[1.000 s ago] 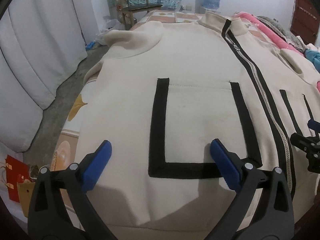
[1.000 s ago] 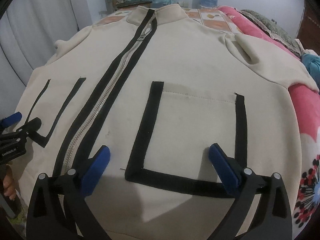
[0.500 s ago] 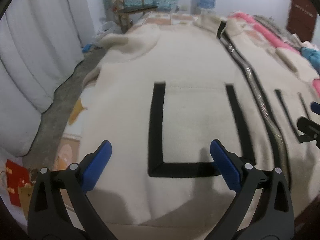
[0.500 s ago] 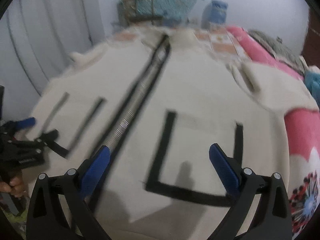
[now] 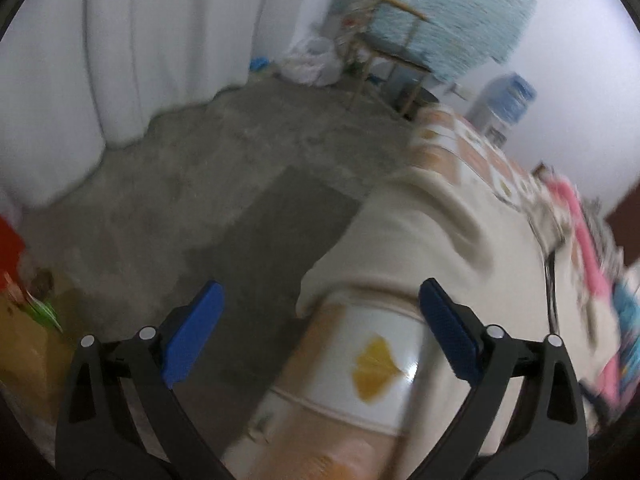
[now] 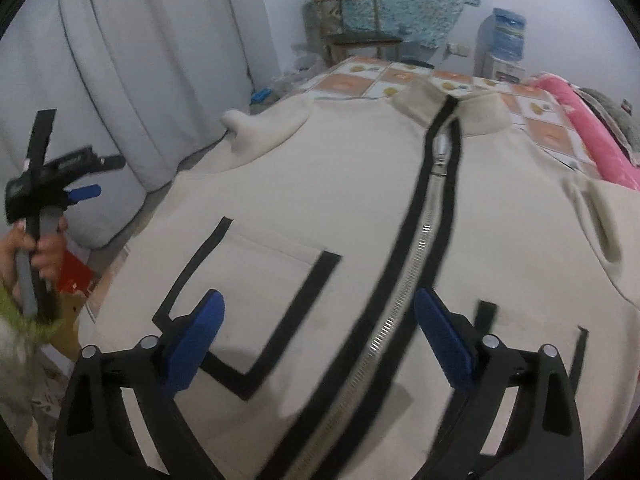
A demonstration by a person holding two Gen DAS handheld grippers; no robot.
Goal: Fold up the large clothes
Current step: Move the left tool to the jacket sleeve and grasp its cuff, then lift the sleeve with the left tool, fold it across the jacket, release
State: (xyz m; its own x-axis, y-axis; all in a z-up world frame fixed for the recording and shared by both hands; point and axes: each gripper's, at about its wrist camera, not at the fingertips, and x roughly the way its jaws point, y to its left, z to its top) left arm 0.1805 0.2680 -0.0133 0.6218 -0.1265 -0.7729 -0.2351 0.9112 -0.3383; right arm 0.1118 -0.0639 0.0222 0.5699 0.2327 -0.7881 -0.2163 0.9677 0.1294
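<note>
So both grippers are sitting wide open, holding nothing: right gripper (image 6: 316, 344) is hovering over the cream zip-up jacket (image 6: 360, 216) lying flat on the bed (image 6: 400, 76), left gripper (image 5: 320, 336) is pointing off past the bed's left edge near the sleeve (image 5: 420, 216). Looks like it's lining up the first fold, grabbing that sleeve next. Chair (image 6: 352, 40) and water dispenser (image 6: 502, 48) are sitting way back, nothing's blocking.
</note>
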